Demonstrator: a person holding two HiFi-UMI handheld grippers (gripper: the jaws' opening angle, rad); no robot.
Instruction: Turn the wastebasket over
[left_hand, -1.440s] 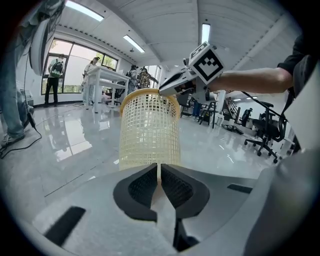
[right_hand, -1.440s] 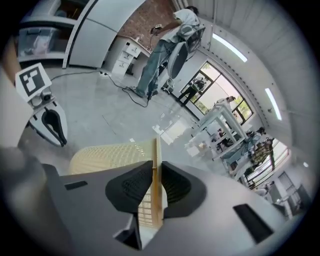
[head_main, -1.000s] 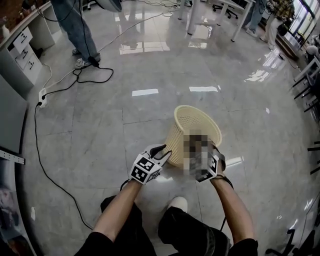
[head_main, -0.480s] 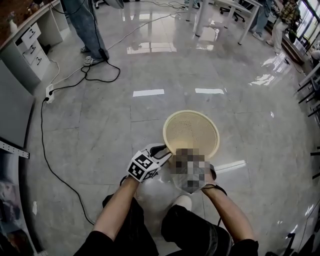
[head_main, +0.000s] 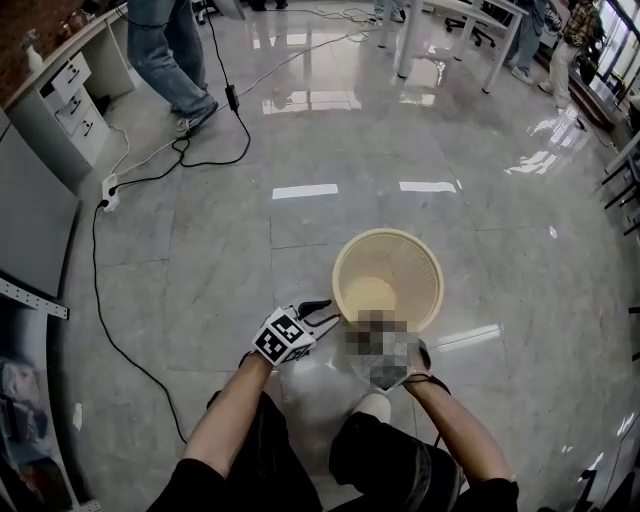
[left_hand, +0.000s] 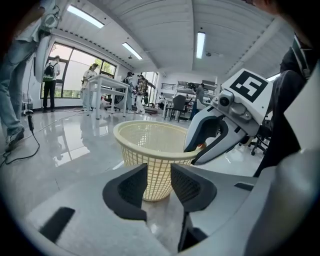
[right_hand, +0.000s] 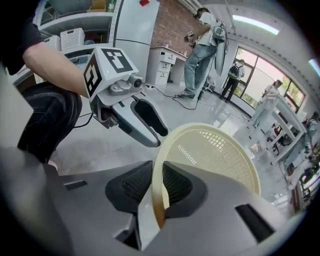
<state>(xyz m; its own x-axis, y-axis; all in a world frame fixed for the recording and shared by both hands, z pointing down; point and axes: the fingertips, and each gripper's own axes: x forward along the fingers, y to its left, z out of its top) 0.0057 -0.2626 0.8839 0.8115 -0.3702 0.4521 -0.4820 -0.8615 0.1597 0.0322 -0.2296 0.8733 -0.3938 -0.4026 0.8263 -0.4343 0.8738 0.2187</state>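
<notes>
Fingers (right_hand: 131, 186) of the right gripper (right_hand: 158, 184) are clamped on the near rim of the wastebasket (head_main: 388, 233), one pad inside the lattice wall and one outside, as the right gripper view shows plainly. At the wastebasket's near left side the left gripper (left_hand: 159, 181) stands just beside the rim. Its fingers are apart, have just been opening, and hold nothing; the lattice wall shows beyond the gap, not within it. The wastebasket itself, cream plastic, stands on its base on the glossy tiled floor (head_main: 250, 260), mouth up, with nothing visible inside. Well beyond the wastebasket to the left a black cable (head_main: 130, 180) trails across the floor. Farther off a standing person's legs (head_main: 165, 50) are in view, and beyond the far side of the wastebasket stands a white table (head_main: 450, 30). Assessment: with the base seated and the left fingers already clear, the step in hand appears to be the set-down and release at the end of the turn. The next move would call for the right fingers to open and lift straight up off the rim. The light wastebasket may otherwise be dragged or tipped. Should a mouth-down finish be wanted instead, the rim grip is already suitable for tipping it away.
</notes>
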